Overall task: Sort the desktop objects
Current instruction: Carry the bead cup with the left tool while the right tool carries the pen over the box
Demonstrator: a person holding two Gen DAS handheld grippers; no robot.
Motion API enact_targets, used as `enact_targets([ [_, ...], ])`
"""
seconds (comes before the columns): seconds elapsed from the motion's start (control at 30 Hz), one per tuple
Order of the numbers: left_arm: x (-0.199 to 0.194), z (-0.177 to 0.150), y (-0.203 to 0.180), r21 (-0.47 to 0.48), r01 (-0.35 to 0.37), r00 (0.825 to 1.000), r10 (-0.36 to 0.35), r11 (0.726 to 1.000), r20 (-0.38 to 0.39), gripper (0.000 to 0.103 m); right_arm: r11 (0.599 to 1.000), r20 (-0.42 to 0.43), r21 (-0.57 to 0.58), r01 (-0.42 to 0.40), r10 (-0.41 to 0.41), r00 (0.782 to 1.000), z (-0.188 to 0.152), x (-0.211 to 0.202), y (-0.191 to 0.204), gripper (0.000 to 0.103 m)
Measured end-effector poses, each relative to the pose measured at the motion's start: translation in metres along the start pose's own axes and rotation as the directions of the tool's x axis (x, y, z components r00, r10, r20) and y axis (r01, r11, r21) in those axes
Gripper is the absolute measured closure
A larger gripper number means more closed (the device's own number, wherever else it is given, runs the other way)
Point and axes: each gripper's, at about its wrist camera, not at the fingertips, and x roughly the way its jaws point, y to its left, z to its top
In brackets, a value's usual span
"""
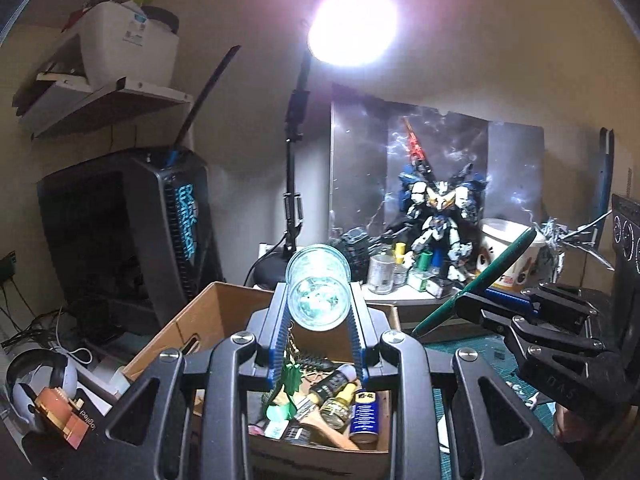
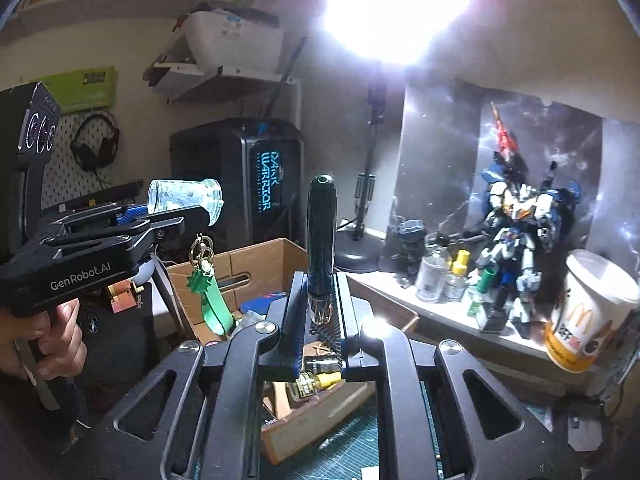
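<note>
Clamping a clear glass jar point(image 1: 318, 294) sideways between its blue-ribbed fingers, the left hand-held gripper point(image 1: 318, 320) is held above an open cardboard box point(image 1: 208, 312); its jaws are narrowed onto the jar's sides. In the right wrist view the same jar point(image 2: 186, 200) is seen lying level in that gripper, with a green keychain point(image 2: 210, 300) dangling below on a gold ring. The grip is wrapped by a person's hand point(image 2: 56, 332).

The right hand-held gripper point(image 2: 320, 312) is closed almost fully on a dark green pen point(image 2: 320, 240), which is pinched near its clear tip and stands upright out of the fingers. From the left wrist view the pen point(image 1: 480, 276) is seen slanting up over the green cutting mat point(image 1: 472, 344) on the worktop.

Inside the box a WD-40 can point(image 1: 366, 412), small bottles and a paintbrush are piled. Behind the box a desk lamp point(image 1: 352, 20) glares, with a dark PC case point(image 1: 132, 232) to the left. Further right a robot model figure point(image 1: 436, 216), small paint bottles point(image 1: 390, 268) and a McDonald's paper cup point(image 2: 588, 312) are crowded on a raised shelf.
</note>
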Motion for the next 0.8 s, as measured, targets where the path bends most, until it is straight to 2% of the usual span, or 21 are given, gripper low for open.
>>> enact_targets([
  [0.8,0.069,-0.02,0.044,-0.041,-0.066,0.989,0.06,0.997,-0.133,0.075,0.996,-0.088,0.034,-0.079,0.082,0.993,-0.005,0.081,0.002,0.091],
])
